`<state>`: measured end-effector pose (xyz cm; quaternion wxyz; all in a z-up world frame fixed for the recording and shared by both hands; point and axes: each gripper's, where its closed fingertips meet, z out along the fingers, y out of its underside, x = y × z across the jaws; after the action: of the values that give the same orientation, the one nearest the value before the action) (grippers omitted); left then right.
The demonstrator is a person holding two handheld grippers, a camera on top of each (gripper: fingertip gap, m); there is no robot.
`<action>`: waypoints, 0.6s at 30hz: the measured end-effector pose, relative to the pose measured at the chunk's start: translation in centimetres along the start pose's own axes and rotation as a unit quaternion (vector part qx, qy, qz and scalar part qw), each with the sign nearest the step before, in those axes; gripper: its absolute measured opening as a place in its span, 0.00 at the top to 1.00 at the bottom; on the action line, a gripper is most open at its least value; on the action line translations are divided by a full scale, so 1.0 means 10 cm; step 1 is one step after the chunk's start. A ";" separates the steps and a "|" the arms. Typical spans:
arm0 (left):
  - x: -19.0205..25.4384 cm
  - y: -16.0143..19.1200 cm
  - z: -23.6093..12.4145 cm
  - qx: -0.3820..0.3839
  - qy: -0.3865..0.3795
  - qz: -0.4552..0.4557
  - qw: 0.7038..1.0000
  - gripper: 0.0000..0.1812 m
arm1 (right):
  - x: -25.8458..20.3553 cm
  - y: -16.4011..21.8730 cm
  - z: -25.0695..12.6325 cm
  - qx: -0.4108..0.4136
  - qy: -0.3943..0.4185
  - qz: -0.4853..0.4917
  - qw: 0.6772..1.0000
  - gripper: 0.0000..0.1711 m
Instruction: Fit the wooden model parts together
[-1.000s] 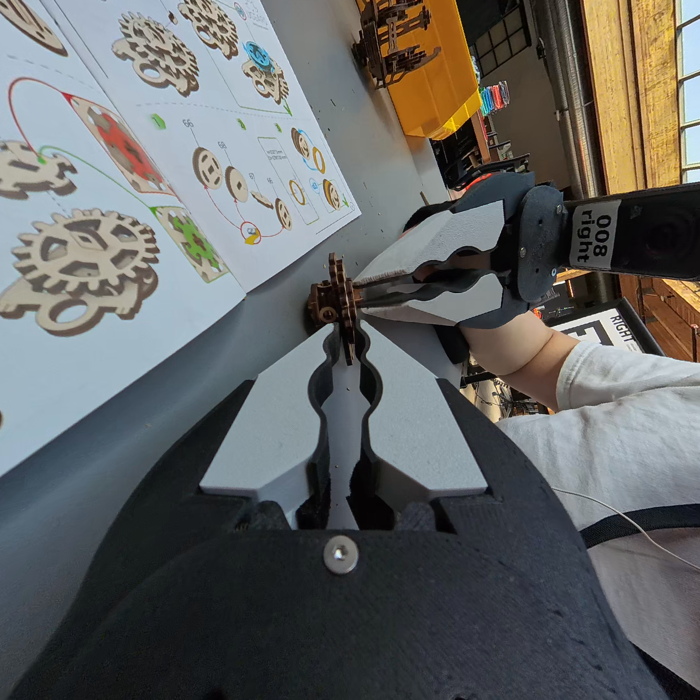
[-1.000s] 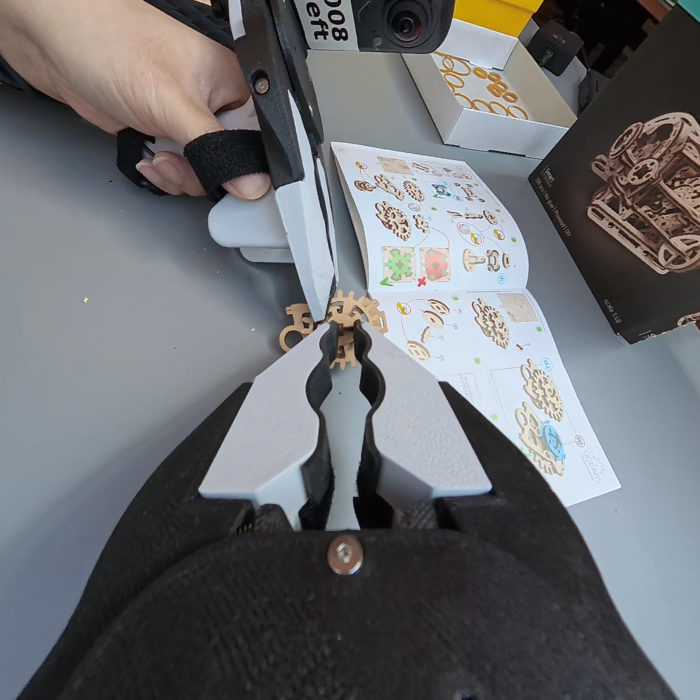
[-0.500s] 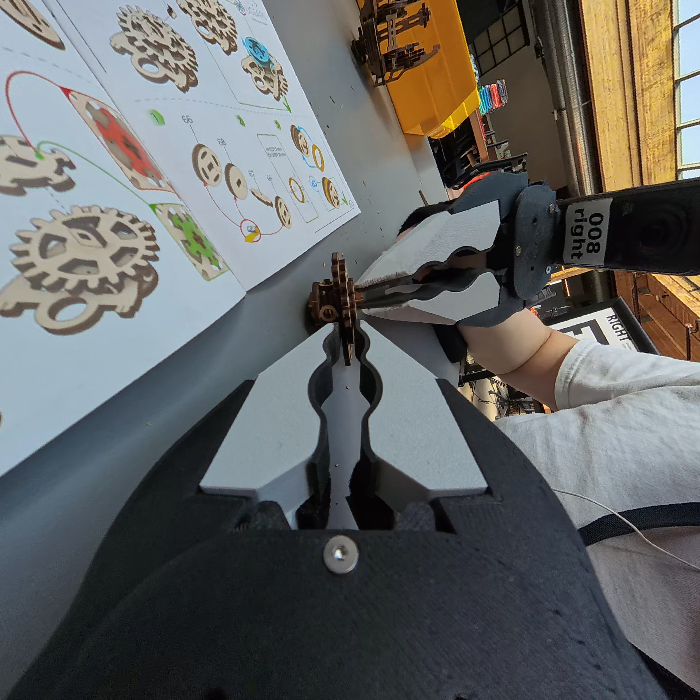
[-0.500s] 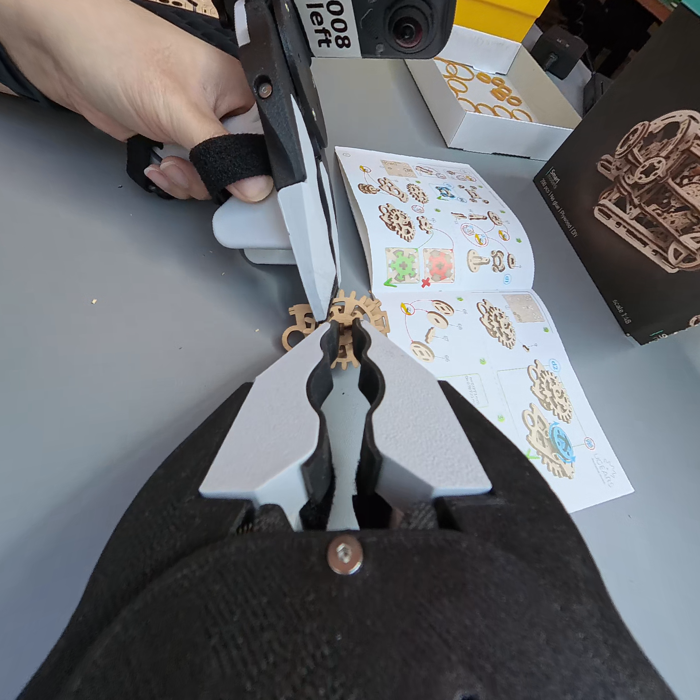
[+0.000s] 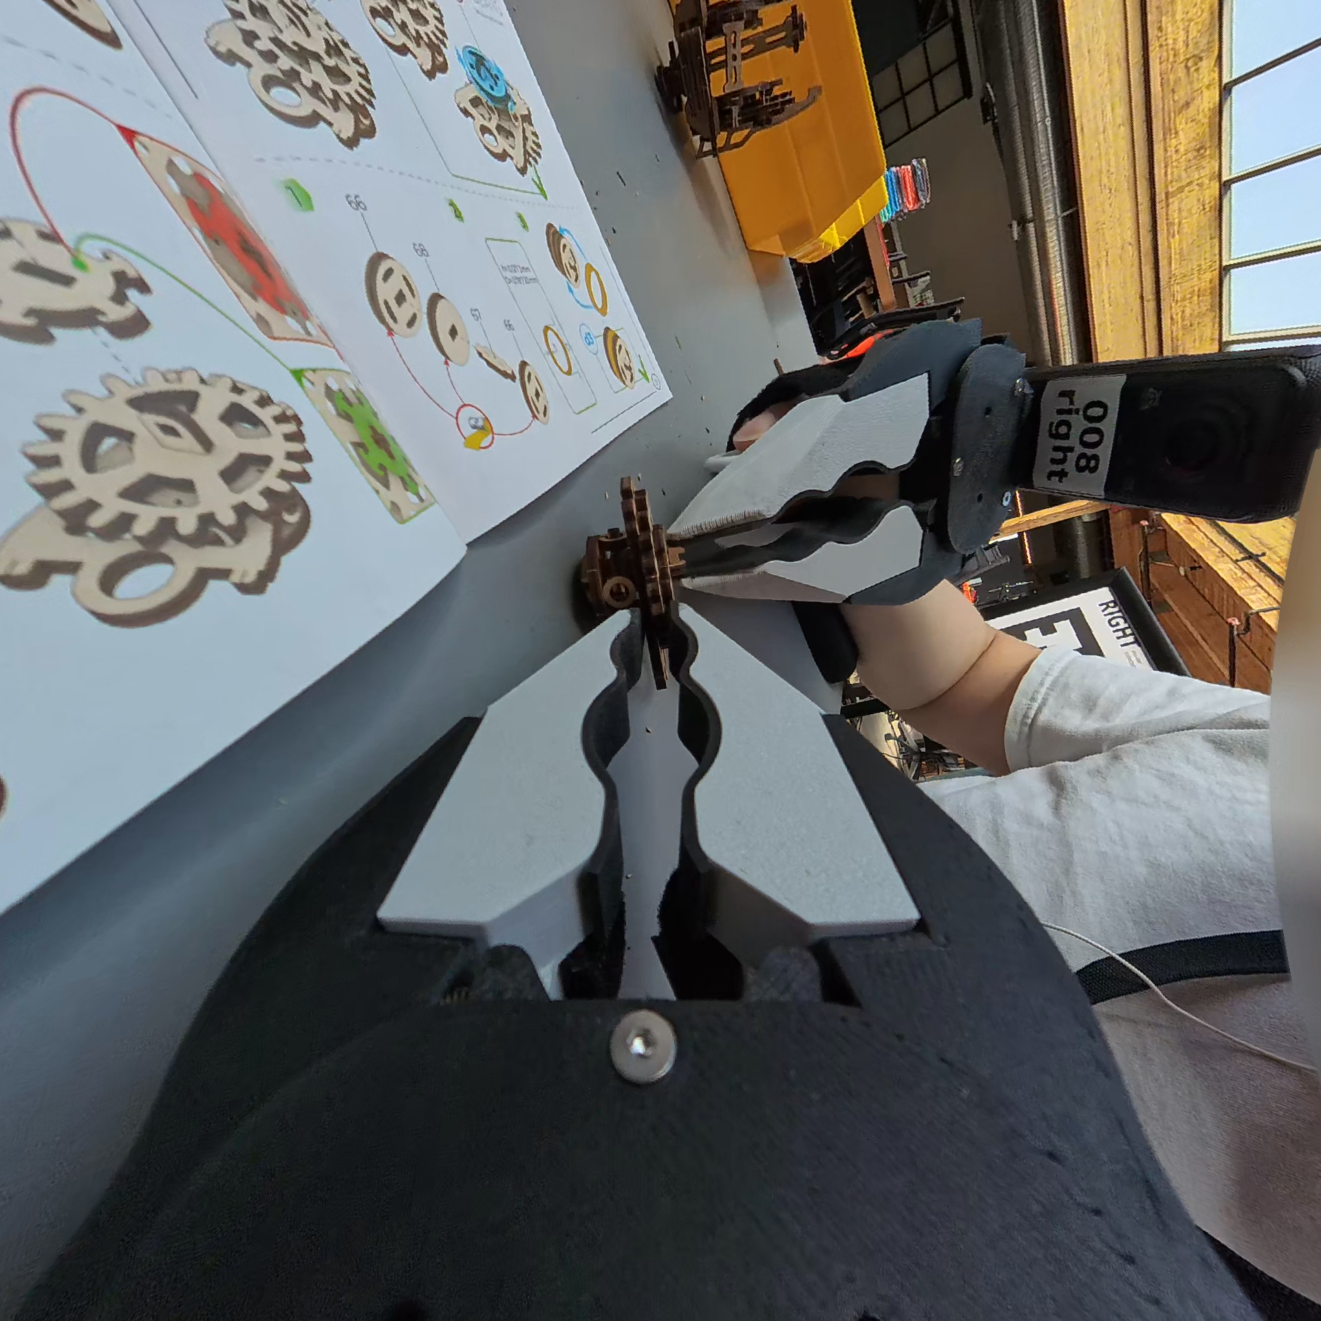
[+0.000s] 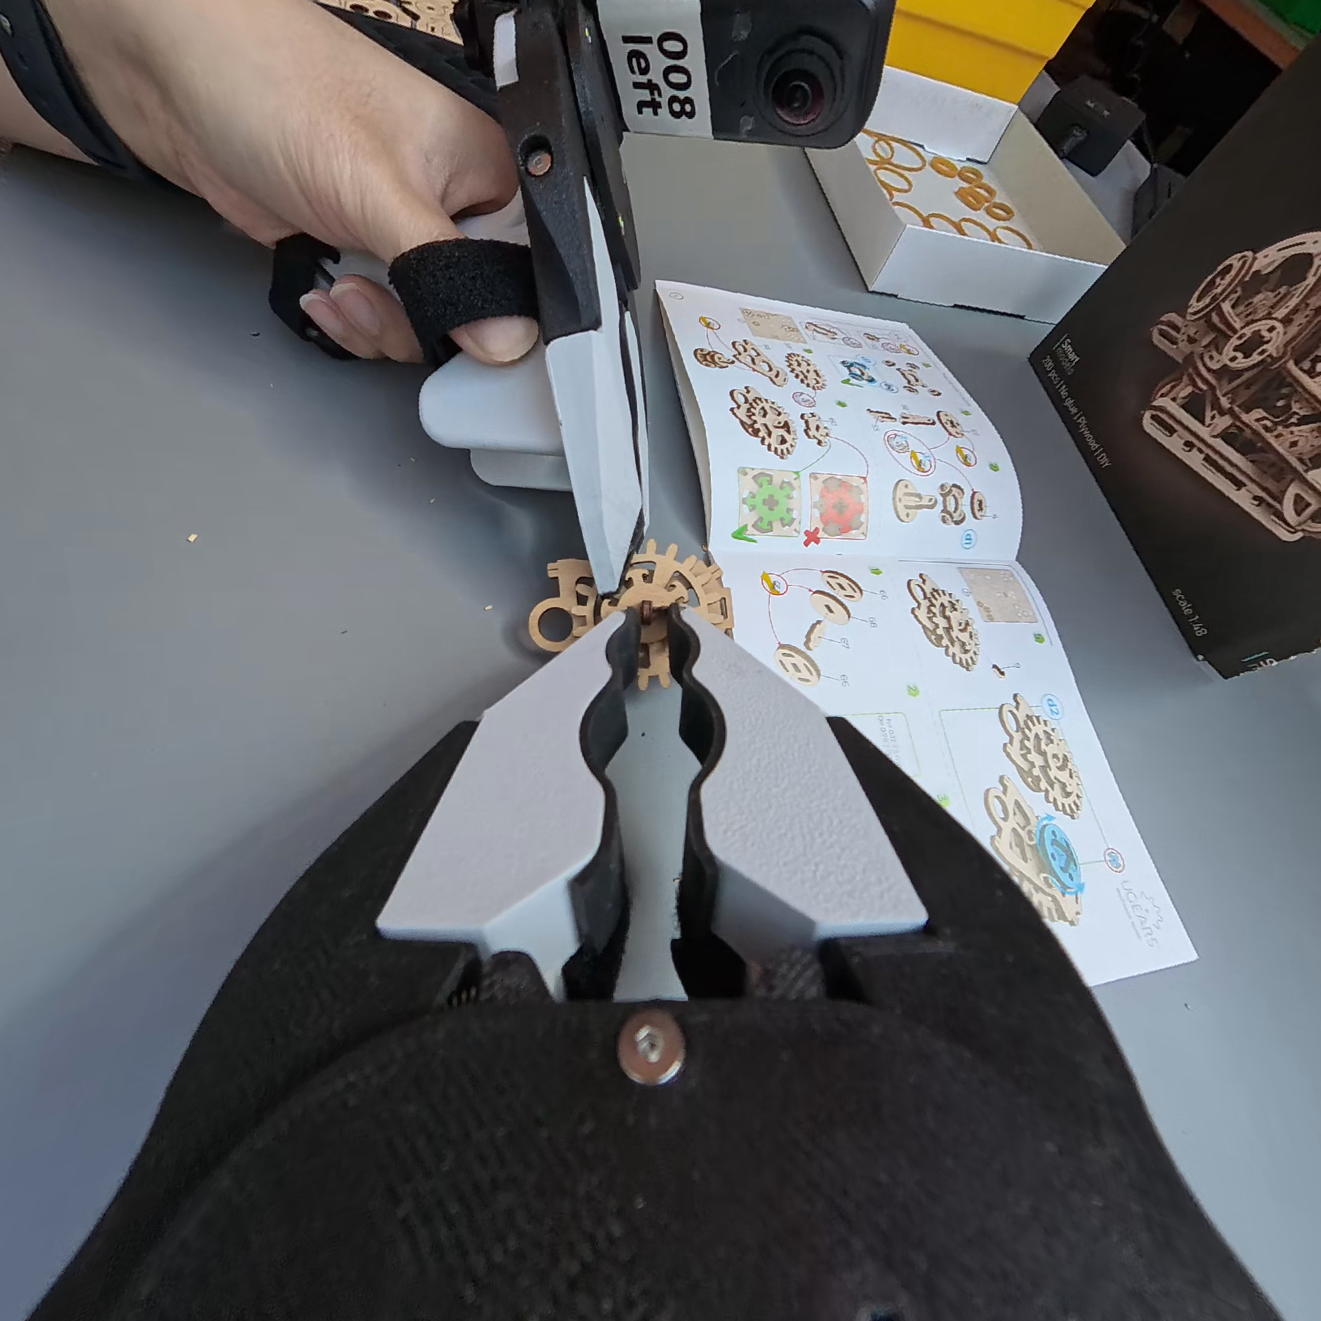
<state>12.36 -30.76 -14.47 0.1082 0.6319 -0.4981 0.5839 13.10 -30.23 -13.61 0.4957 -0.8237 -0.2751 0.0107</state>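
Little has moved over the last second: your two grippers have held their pinch on the wooden model parts, and the right wrist view has only crept a shade closer, so the open instruction booklet (image 6: pixel 879 572) slides slightly down-right in frame. That stillness suggests you are pressing or aligning, not yet seated.

Largest first: the grey table (image 6: pixel 214 572) fills both views, with the booklet in the right half of the right wrist view, a dark printed model box (image 6: pixel 1215 400) at the far right edge and a white tray of tan rings (image 6: pixel 958 214) at the top right.

Your left gripper (image 5: pixel 656 643) has its tongs clamped on the edge of the pale plywood toothed gear (image 6: pixel 672 593), just above frame centre. Your right gripper (image 6: pixel 652 625) is closed on a small wooden peg (image 6: pixel 647 609) at the gear's hub. Beneath lies the flat plywood bracket with a ring end (image 6: pixel 561 615), against the table.

Judging by the peg's position, the hub joint looks only partly home; keep it square while you push.
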 end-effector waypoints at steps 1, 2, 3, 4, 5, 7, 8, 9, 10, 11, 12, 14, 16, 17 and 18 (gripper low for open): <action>0.00 0.00 0.00 -0.002 0.001 0.000 1.000 0.98 | 0.00 0.00 0.00 -0.004 -0.001 -0.006 1.000 0.96; 0.00 0.01 0.00 -0.002 0.001 0.001 1.000 0.98 | -0.01 0.01 -0.01 -0.009 -0.001 -0.013 1.000 0.96; 0.00 0.01 0.00 -0.002 0.000 0.002 1.000 0.98 | 0.00 0.01 0.00 -0.012 0.001 -0.018 1.000 0.97; 0.00 0.01 0.00 -0.002 0.000 0.001 1.000 0.98 | 0.00 0.01 0.00 -0.015 0.002 -0.019 1.000 0.97; 0.00 0.01 0.00 -0.002 0.000 0.000 1.000 0.98 | 0.00 0.01 0.00 -0.017 0.003 -0.019 1.000 0.97; 0.00 0.01 0.00 -0.003 0.000 0.001 1.000 0.98 | -0.01 0.01 -0.01 -0.016 0.000 -0.014 1.000 0.97; 0.00 0.01 0.00 -0.004 0.000 0.002 1.000 0.98 | -0.01 0.01 -0.01 -0.015 -0.002 -0.011 1.000 0.97; 0.00 0.01 0.00 -0.005 0.000 0.002 1.000 0.98 | -0.01 0.01 -0.01 -0.015 -0.001 -0.011 1.000 0.97; 0.00 0.02 0.00 -0.005 0.000 0.002 1.000 0.98 | -0.01 0.01 -0.01 -0.016 0.001 -0.018 1.000 0.97; 0.00 0.02 0.00 -0.006 0.001 0.001 1.000 0.98 | -0.02 0.01 -0.01 -0.017 0.003 -0.025 1.000 0.97; 0.00 0.02 0.00 -0.007 0.001 0.001 1.000 0.98 | -0.02 0.01 -0.01 -0.017 0.004 -0.026 1.000 0.97; 0.00 0.02 0.00 -0.007 0.001 0.000 1.000 0.98 | -0.02 0.01 0.00 -0.015 0.001 -0.019 1.000 0.97; 0.00 0.02 0.00 -0.008 0.003 -0.001 1.000 0.98 | -0.02 0.01 0.00 -0.010 -0.003 -0.009 1.000 0.97; 0.01 0.03 0.00 -0.010 0.003 0.000 1.000 0.98 | -0.03 0.01 0.00 -0.007 -0.014 -0.006 1.000 0.97; 0.01 0.02 0.00 -0.009 0.003 0.000 1.000 0.98 | -0.04 0.02 -0.01 -0.005 -0.027 -0.005 1.000 0.96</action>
<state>12.19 -30.92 -14.53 0.1154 0.6287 -0.5032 0.5815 12.90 -30.58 -13.77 0.4841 -0.8241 -0.2927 0.0294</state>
